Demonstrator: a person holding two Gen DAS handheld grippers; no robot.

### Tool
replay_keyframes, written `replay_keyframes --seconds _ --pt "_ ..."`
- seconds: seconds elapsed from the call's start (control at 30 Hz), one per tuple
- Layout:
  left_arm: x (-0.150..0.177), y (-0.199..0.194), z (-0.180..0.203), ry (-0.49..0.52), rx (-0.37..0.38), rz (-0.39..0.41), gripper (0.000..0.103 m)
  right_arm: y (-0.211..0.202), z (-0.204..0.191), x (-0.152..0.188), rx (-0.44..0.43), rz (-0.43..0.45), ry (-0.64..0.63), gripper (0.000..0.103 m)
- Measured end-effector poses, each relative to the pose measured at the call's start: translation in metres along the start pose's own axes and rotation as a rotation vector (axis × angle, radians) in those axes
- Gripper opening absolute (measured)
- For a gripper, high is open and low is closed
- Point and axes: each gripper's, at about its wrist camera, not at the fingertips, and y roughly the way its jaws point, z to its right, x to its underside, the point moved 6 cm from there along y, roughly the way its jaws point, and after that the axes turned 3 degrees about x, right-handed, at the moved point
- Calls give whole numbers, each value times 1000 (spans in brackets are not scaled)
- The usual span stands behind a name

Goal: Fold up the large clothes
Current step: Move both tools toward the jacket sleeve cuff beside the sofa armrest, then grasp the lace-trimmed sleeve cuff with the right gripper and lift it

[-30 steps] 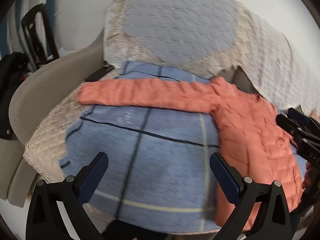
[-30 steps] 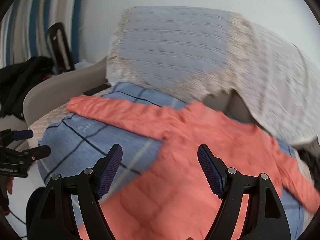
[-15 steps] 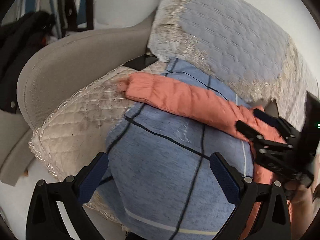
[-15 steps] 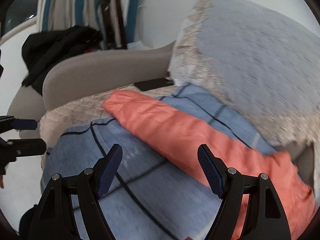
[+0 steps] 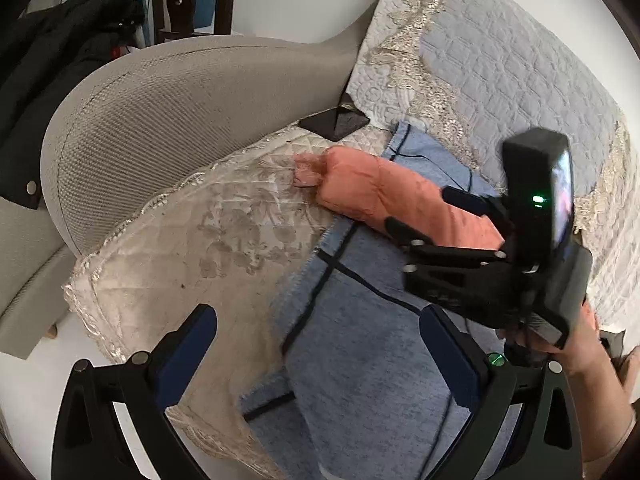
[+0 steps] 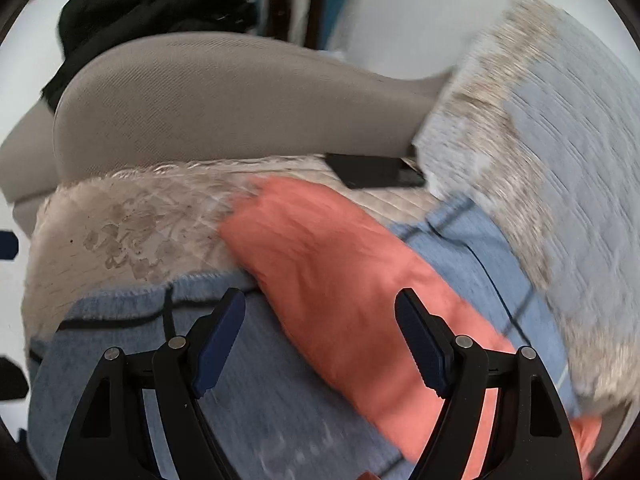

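A salmon quilted jacket lies on a blue checked blanket (image 5: 360, 344) on a sofa seat. Only its left sleeve (image 5: 384, 196) shows in the left wrist view; it also shows in the right wrist view (image 6: 332, 276), stretched toward the armrest. My right gripper (image 6: 320, 320) is open, its jaws straddling the sleeve just above it; it also shows in the left wrist view (image 5: 416, 212). My left gripper (image 5: 320, 344) is open and empty above the blanket's near edge.
A beige quilted cover (image 5: 192, 240) lies under the blanket. The grey sofa armrest (image 5: 168, 112) curves at the left. A black phone-like slab (image 5: 334, 122) lies by the backrest cover (image 5: 500, 80). Dark clothes (image 6: 152, 8) lie beyond the armrest.
Both grippers have swung left toward the sleeve end and armrest. The right gripper has come down over the sleeve. The jacket's body has left both views.
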Motion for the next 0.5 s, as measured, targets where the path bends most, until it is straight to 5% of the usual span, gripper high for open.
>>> replay_keyframes --seconds 0.23,0.5 --pt "-5 11 -16 -26 -10 -13 103 34 -22 -12 54 -42 -123 77" --pt "1 20 -21 -82 34 -53 103 55 -20 -12 77 -112 -78 61"
